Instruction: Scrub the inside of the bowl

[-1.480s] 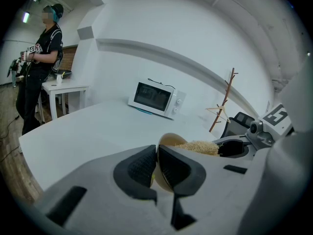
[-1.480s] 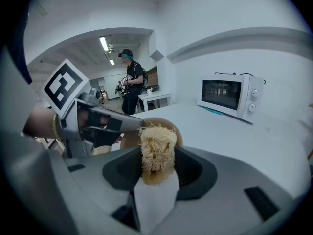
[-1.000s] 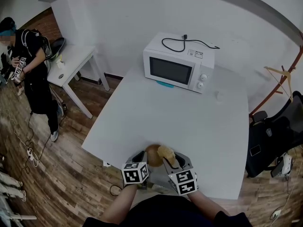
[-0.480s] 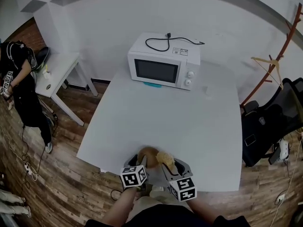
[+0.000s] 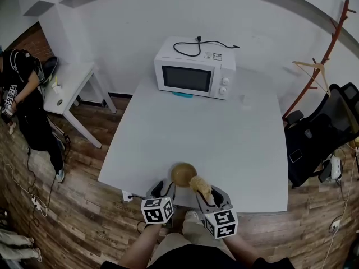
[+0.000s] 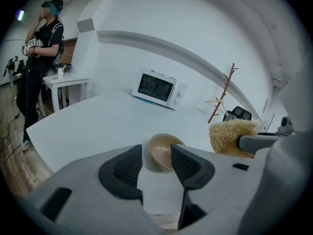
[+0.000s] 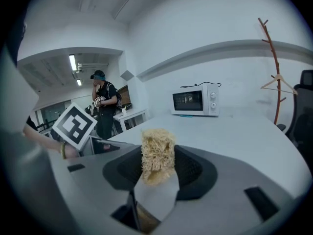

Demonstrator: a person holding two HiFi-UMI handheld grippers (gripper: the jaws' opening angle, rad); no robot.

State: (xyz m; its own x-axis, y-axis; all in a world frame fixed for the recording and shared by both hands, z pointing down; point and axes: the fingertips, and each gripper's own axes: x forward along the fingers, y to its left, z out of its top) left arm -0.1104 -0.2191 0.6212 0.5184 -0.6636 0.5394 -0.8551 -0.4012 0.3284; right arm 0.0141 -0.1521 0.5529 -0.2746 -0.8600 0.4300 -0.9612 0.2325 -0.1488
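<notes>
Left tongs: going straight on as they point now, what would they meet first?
Most likely the bowl: it stands on the table just ahead of the left tongs, which have just been opening, and shows between them ungripped. Nothing else intervenes; depth is unclear.

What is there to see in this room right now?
table: one, white, centre
bowl: one, tan, near table's front edge
microwave: one, white, table's far end
side table: one, white, left
coat stand: one, reddish-brown, right
chair: one, black, right of table
bystander: one, dark clothes, far left
scrubber: one, straw-coloured, in right tongs
left tongs: one, grey, jaws just opened, empty, behind bowl
right tongs: one, grey, shut on scrubber
</notes>
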